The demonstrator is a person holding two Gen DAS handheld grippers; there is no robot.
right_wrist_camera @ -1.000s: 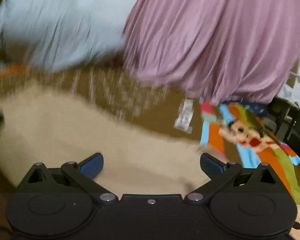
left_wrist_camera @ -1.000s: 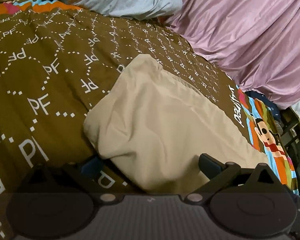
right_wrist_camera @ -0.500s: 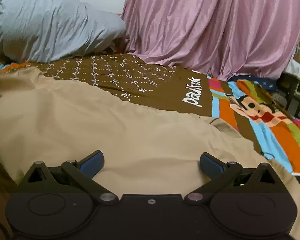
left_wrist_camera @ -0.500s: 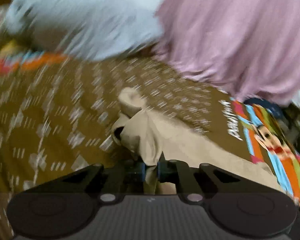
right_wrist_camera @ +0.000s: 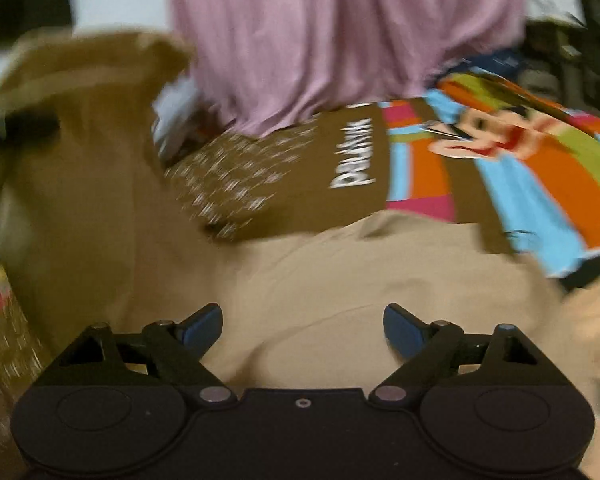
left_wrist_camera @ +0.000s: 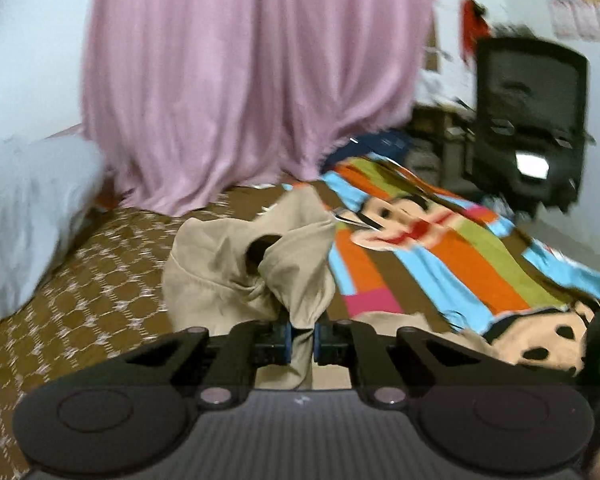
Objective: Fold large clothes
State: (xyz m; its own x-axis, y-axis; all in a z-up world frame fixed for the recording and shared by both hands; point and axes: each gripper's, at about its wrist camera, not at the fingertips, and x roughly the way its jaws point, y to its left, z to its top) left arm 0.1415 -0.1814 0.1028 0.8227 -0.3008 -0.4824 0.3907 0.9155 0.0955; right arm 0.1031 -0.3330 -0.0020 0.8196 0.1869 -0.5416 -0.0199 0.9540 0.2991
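A beige garment (left_wrist_camera: 236,268) lies on a bed with a brown and striped cartoon blanket (left_wrist_camera: 440,272). My left gripper (left_wrist_camera: 301,338) is shut on a bunched fold of the garment and holds it lifted above the bed. In the right wrist view the garment (right_wrist_camera: 340,280) spreads under my right gripper (right_wrist_camera: 302,326), which is open and empty just above the cloth. At the left of that view one end of the garment (right_wrist_camera: 80,120) hangs raised, with the left gripper as a dark blur beside it.
A pink curtain (left_wrist_camera: 252,80) hangs behind the bed. A grey pillow (left_wrist_camera: 28,216) lies at the left. A black office chair (left_wrist_camera: 532,120) and cluttered furniture stand at the right past the bed's edge.
My left gripper closed on the garment's edge and lifted it up and to the right. My right gripper stayed open and moved lower over the cloth.
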